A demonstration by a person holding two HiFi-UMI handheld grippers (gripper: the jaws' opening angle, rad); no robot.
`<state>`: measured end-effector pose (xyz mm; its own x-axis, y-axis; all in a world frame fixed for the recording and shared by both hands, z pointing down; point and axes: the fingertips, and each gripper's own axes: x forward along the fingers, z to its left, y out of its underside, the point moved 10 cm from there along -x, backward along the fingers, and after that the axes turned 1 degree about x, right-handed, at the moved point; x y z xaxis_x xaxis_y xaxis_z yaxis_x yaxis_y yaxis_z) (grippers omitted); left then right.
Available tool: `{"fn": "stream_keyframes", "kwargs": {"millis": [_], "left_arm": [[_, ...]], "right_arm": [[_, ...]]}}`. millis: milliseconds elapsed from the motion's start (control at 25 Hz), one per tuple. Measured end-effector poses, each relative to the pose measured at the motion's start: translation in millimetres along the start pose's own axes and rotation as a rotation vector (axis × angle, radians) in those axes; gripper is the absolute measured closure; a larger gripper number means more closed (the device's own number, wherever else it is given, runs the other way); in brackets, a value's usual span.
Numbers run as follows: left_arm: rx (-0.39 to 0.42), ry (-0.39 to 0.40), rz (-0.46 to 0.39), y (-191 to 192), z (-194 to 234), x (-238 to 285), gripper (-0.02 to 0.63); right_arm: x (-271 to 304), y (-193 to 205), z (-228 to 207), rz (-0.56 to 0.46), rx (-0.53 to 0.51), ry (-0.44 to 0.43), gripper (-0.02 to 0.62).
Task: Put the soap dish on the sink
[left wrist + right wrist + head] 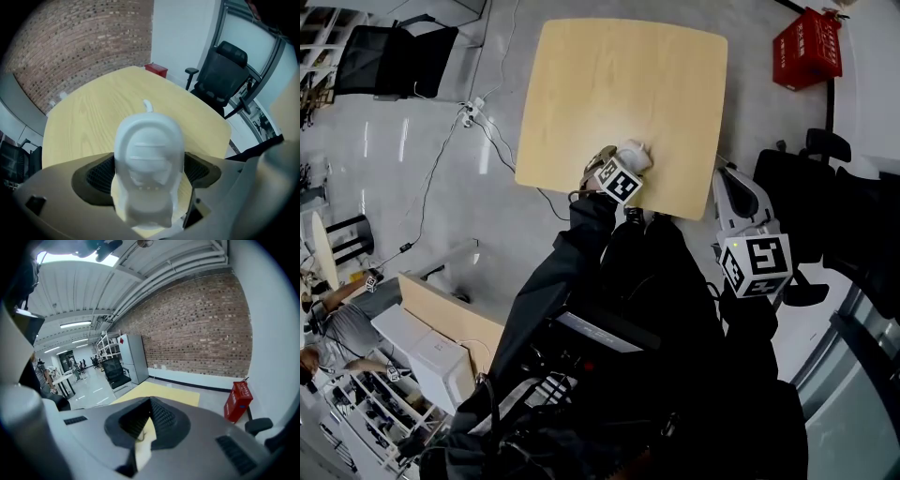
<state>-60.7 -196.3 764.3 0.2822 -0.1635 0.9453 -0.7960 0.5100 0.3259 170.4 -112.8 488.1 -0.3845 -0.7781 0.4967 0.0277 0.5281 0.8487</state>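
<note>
1 dish (149, 159) between left gripper (149, 180) jaws

open tabletop (619, 94) ahead, black chair (802, 202) beside its right edge

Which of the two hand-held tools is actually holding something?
The left gripper: its fingers clamp the white soap dish over the wooden table. The right gripper, off the table's edge, has nothing between its shut fingers.

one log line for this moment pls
left gripper: shut on white plastic soap dish, over light wooden table | right gripper: shut, empty, off table | sink: not in view
</note>
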Motion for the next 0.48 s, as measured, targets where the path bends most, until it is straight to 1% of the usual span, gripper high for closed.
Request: {"fn": "stream_keyframes", "kwargs": {"millis": [120,200,280,360,400,440,480], "left_arm": [[-0.01,-0.002,-0.036,4,-1,-16,0.16],[-0.027,-0.028,-0.099,5,1,-38,0.16],[-0.061,-0.065,-0.207,1,4,-69,0.16],[-0.119,-0.088,-0.356,-6,6,-107,0.161],[-0.15,-0.098,-0.437,-10,6,-127,0.192],[-0.174,-0.11,-0.511,-14,7,-147,0.267],[-0.186,-0.128,-0.573,-19,8,-165,0.304]], "right_arm": [[1,-3,4,-0.006,-0.005,-0.004,0.589],[3,-8,6,-0.02,-0.011,-0.007,0.589],[4,-14,9,-0.04,-0.02,-0.01,0.589],[3,-19,14,-0.063,-0.029,-0.013,0.589],[2,-22,17,-0.075,-0.034,-0.015,0.589],[1,-25,20,-0.086,-0.038,-0.018,0.589],[0,-29,24,-0.098,-0.044,-0.021,0.589]]}}
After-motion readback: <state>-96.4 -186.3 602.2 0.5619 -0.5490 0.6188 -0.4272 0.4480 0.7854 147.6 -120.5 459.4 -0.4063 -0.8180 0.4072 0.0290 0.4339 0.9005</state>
